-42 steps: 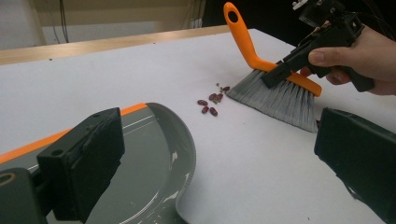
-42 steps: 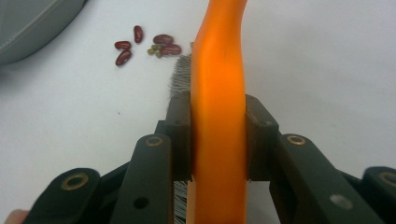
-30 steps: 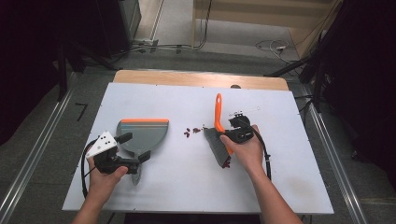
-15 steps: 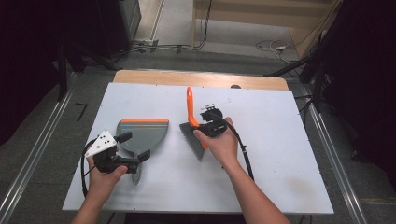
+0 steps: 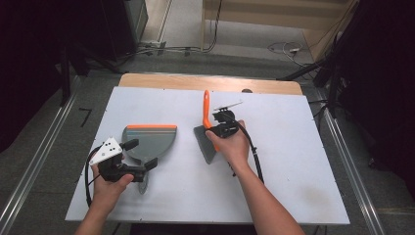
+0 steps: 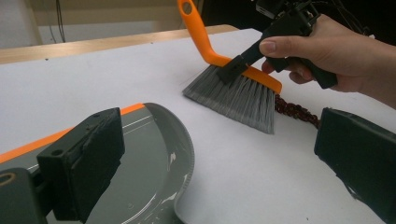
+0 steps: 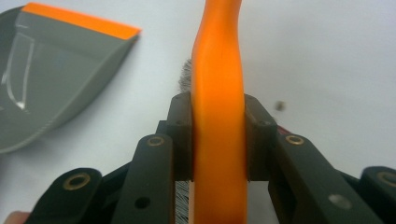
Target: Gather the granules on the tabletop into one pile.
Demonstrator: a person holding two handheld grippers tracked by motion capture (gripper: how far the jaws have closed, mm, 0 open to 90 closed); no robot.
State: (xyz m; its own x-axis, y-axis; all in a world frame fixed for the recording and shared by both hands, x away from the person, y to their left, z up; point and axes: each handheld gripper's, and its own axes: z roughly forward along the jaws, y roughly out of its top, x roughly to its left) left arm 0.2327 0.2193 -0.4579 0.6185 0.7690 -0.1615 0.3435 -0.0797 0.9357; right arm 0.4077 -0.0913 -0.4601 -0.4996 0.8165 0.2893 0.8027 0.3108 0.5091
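A brush (image 5: 205, 144) with an orange handle and grey bristles stands bristles-down on the white table (image 5: 293, 161). My right gripper (image 5: 213, 136) is shut on its handle (image 7: 218, 70), one jaw on each side. Dark red crumbs (image 6: 294, 109) lie just behind the bristles (image 6: 238, 100), below the right hand. A grey dustpan (image 5: 149, 139) with an orange front lip lies flat to the left, mouth facing away from me. My left gripper (image 5: 141, 154) sits over the pan's rear part, jaws wide open (image 6: 215, 140), with bare table between the pan's rim (image 6: 187, 154) and the right-hand jaw.
A wooden strip (image 5: 195, 81) borders the table's far edge. Cables (image 5: 161, 49) lie on the floor beyond it, and metal rails (image 5: 342, 147) run along both sides. A single crumb (image 7: 280, 106) lies on the table right of the handle.
The right gripper has carried the brush left across the table, closer to the dustpan. The crumbs once visible left of the bristles now lie behind them. The left gripper has kept still.
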